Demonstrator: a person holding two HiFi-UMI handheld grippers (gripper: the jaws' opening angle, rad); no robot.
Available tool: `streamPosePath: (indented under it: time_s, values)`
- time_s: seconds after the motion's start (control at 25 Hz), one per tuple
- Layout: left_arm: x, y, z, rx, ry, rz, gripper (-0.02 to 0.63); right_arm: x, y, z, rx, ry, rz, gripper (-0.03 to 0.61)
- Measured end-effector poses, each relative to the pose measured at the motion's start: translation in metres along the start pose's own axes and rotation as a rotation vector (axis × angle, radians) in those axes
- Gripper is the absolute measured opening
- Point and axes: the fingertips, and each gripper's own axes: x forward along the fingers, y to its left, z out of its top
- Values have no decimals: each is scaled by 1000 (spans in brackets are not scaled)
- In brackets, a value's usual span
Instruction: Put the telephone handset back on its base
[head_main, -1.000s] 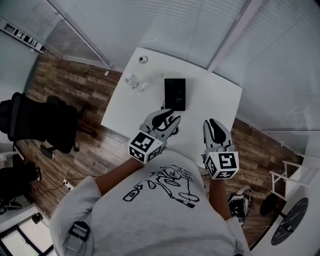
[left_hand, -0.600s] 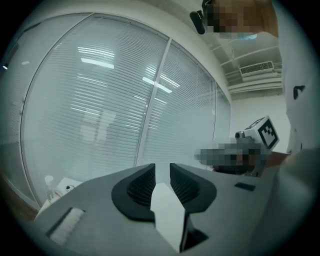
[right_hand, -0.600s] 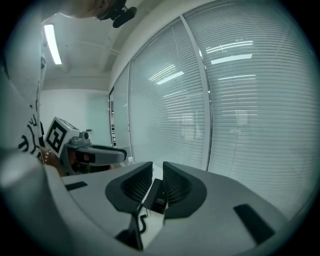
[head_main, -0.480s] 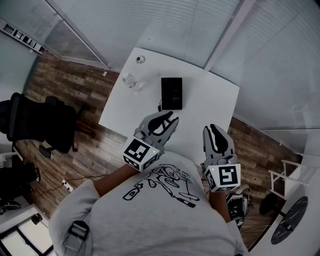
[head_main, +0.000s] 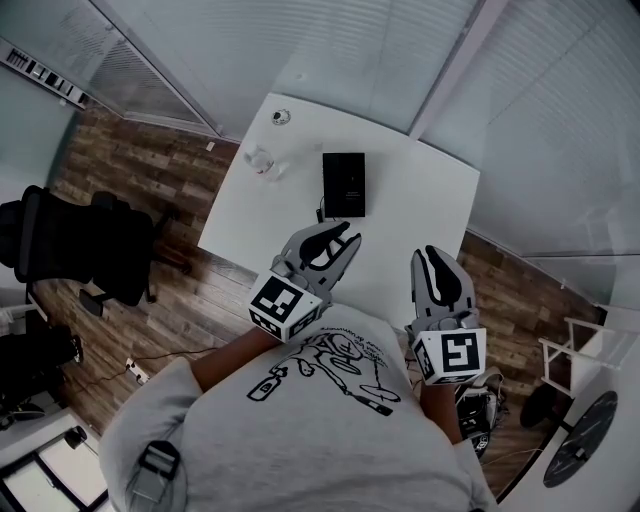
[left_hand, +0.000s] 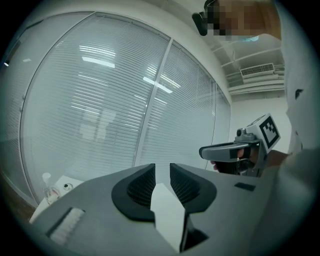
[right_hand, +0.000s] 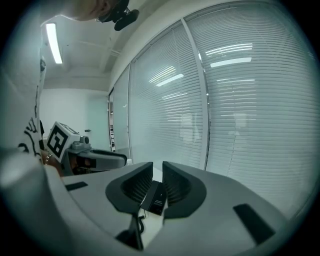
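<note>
Head view: both claws hover over the near edge of the white table (head_main: 420, 210), well short of the black phone (head_main: 344, 185). The phone lies flat mid-table, and its handset cannot be told apart from the base. Left claw (head_main: 345, 240) points at the phone from the near side, clear of it. Its jaws have just been closing and stand a narrow slit apart, with nothing between them and touching nothing. Right claw (head_main: 432, 256), near and to the right of the phone, likewise shows only a slim gap between its jaws. The right gripper view frames the distant phone and its curly cord (right_hand: 141, 219) through that gap, but the pads grip nothing.
</note>
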Motion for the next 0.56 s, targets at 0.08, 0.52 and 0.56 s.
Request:
streamPosePath:
  time_s: [0.08, 0.52, 0.56]
  values:
    - [1, 0, 1, 0, 1, -2, 89, 1, -1, 3, 4, -7, 1, 51]
    - [3, 4, -1, 2, 10, 7, 89, 3, 0, 3, -45, -6, -10, 48]
    - [3, 5, -2, 2, 11, 7, 89, 4, 0, 3, -39, -9, -7, 48]
